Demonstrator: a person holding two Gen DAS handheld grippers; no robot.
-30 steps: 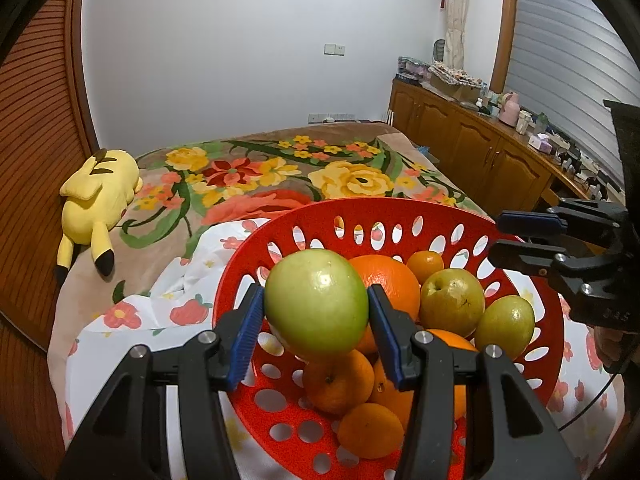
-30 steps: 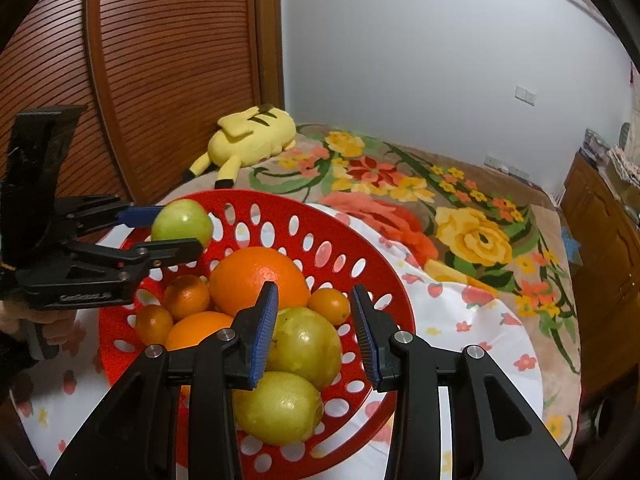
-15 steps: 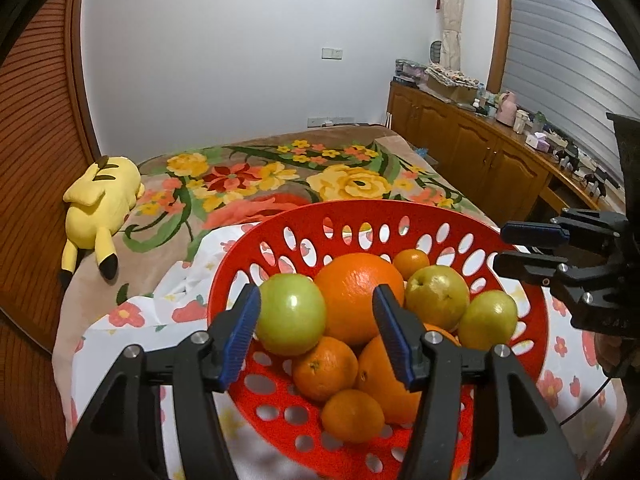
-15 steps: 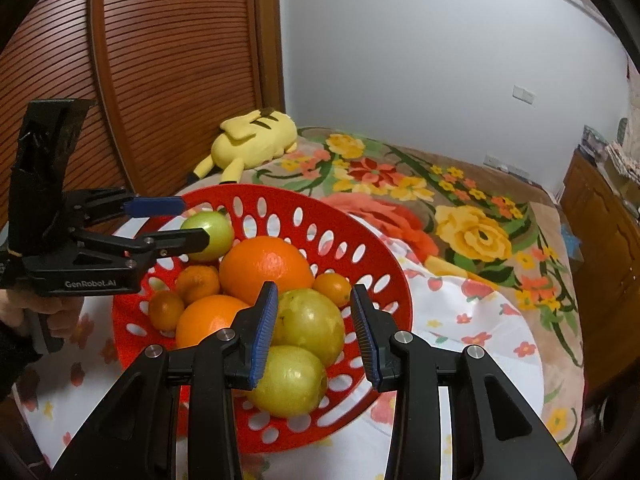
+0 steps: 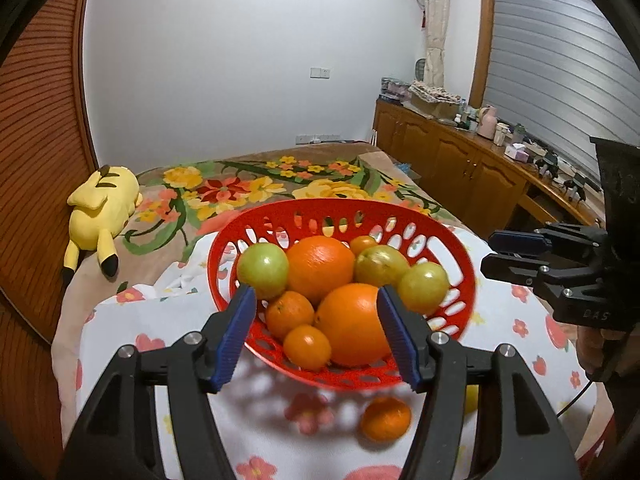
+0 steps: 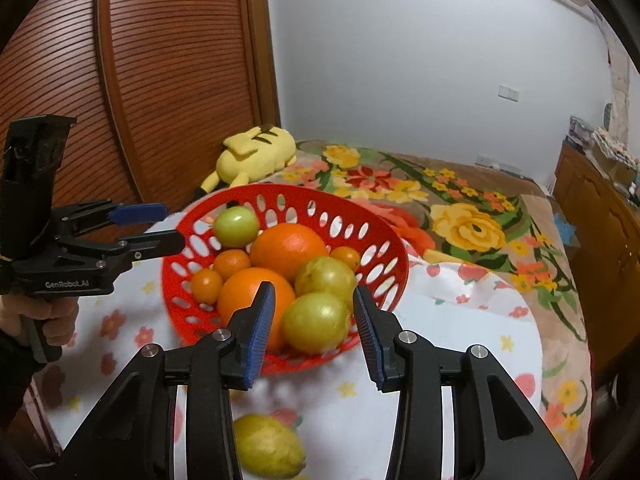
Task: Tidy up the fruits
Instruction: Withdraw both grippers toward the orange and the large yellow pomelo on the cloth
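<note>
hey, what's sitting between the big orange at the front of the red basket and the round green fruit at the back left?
A small tangerine sits between the big orange and the green fruit, seen in the left wrist view.

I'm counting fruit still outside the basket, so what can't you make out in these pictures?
- Yellow fruit, left wrist view: mostly hidden behind that gripper's arm.
- Lemon, right wrist view: partly covered by the gripper's arm, blurred.
- Small orange, left wrist view: blurred.
- Red basket bottom: hidden under piled fruit.
</note>
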